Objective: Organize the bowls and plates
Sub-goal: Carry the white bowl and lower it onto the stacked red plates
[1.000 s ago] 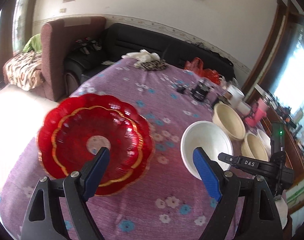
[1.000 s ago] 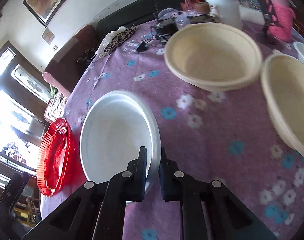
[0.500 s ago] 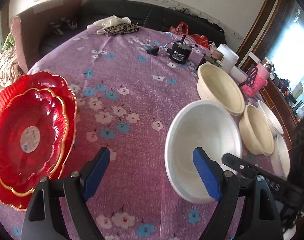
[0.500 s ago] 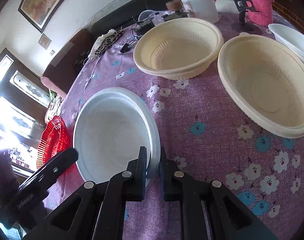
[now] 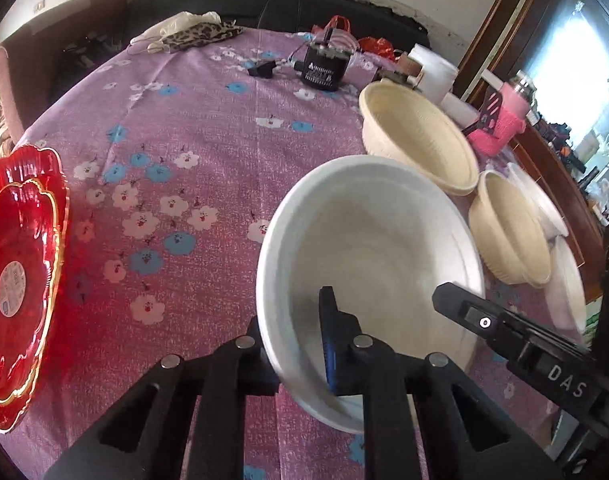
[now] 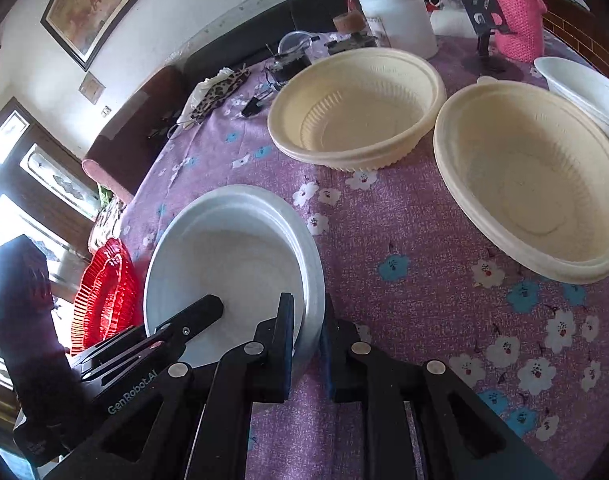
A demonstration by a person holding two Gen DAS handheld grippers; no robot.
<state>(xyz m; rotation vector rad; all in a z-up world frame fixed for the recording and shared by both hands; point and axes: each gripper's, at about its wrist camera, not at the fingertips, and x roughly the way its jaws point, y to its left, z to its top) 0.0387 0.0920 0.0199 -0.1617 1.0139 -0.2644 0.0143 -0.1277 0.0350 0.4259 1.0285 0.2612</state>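
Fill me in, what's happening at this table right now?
A person with two handheld grippers is sorting dishes on the purple floral tablecloth. Both the left gripper and the right gripper are clamped on the rim of the same white round plastic bowl, on opposite sides. Two cream ribbed plastic bowls sit beyond it on the right, and the stacked red scalloped plates lie at the left, untouched.

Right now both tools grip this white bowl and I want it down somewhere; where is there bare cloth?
Widest free patch: purple cloth between the red plates and the white bowl. Crowded on the other side: two cream bowls sit close together, and clutter lines the far edge.
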